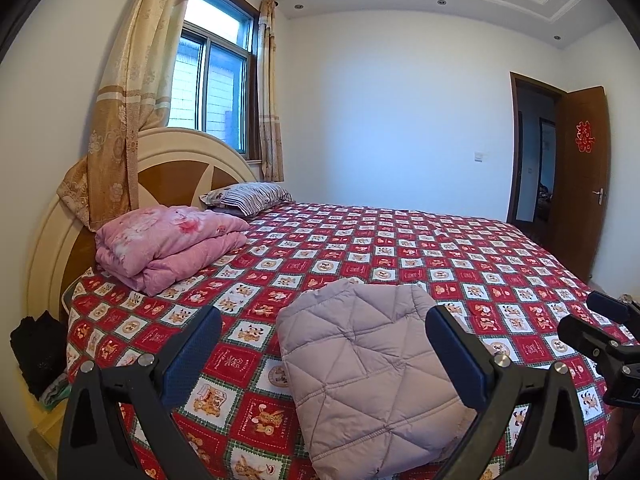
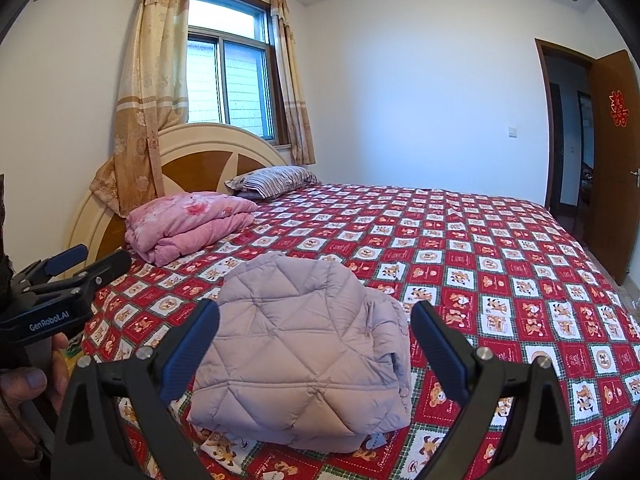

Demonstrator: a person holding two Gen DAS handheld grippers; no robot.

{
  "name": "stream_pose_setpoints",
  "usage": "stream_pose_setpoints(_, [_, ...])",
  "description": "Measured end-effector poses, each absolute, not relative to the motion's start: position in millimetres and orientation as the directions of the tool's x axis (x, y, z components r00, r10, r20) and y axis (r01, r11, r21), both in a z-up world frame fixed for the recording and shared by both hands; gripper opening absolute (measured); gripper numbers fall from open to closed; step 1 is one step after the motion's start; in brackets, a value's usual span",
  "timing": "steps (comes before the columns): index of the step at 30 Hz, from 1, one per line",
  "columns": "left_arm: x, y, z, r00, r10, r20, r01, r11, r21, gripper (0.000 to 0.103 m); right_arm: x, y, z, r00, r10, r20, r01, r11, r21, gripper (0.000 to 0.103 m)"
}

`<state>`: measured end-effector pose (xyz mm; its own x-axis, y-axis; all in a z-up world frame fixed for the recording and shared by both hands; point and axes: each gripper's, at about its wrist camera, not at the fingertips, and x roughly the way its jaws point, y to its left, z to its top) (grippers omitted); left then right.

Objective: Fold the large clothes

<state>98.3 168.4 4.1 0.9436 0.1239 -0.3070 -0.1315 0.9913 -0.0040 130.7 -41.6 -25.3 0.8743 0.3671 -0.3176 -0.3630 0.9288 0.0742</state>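
Observation:
A lilac quilted jacket [image 1: 368, 364] lies folded into a compact bundle on the bed's red checked sheet [image 1: 440, 248], near the front edge. It also shows in the right wrist view [image 2: 300, 352]. My left gripper [image 1: 324, 344] is open, held just before the bundle with nothing between its fingers. My right gripper [image 2: 316, 336] is open too, held just before the bundle and empty. The right gripper shows at the right edge of the left wrist view [image 1: 600, 328]. The left gripper shows at the left edge of the right wrist view [image 2: 68, 272].
A folded pink quilt [image 1: 168, 248] and a striped pillow [image 1: 248, 196] lie by the headboard [image 1: 176, 160]. Dark clothes [image 1: 38, 352] sit on a low stand left of the bed. An open wooden door [image 1: 580, 184] is at the far right.

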Motion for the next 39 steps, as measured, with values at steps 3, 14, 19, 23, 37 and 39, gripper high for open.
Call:
stream_pose_setpoints(3, [98.5, 169.3, 4.2, 0.943, 0.125, -0.309, -0.134, 0.991, -0.006, 0.102, 130.6, -41.2, -25.0, 0.874, 0.367, -0.317, -0.363, 0.929, 0.074, 0.099])
stream_pose_setpoints(14, [101.3, 171.7, 1.7, 0.94, 0.124, -0.318, -0.134, 0.991, -0.01, 0.102, 129.5, -38.9, -23.7, 0.874, 0.367, -0.317, -0.364, 0.929, 0.07, 0.099])
stream_pose_setpoints(19, [104.5, 171.8, -3.2, 0.933, 0.112, -0.341, -0.13, 0.991, -0.029, 0.102, 129.2, -38.5, -23.9, 0.876, 0.366, -0.314, -0.363, 0.929, 0.071, 0.101])
stream_pose_setpoints(23, [106.2, 170.8, -5.6, 0.93, 0.106, -0.352, -0.125, 0.992, -0.033, 0.102, 124.8, -35.3, -20.1, 0.879, 0.368, -0.304, -0.365, 0.928, 0.066, 0.101])
stream_pose_setpoints(37, [104.9, 162.9, -2.9, 0.938, 0.081, -0.338, -0.099, 0.994, -0.037, 0.102, 121.2, -37.8, -16.8, 0.882, 0.373, -0.29, -0.371, 0.927, 0.064, 0.103])
stream_pose_setpoints(39, [106.3, 162.3, -3.8, 0.935, 0.085, -0.343, -0.103, 0.994, -0.033, 0.102, 121.3, -38.1, -16.6, 0.881, 0.374, -0.29, -0.372, 0.926, 0.065, 0.103])
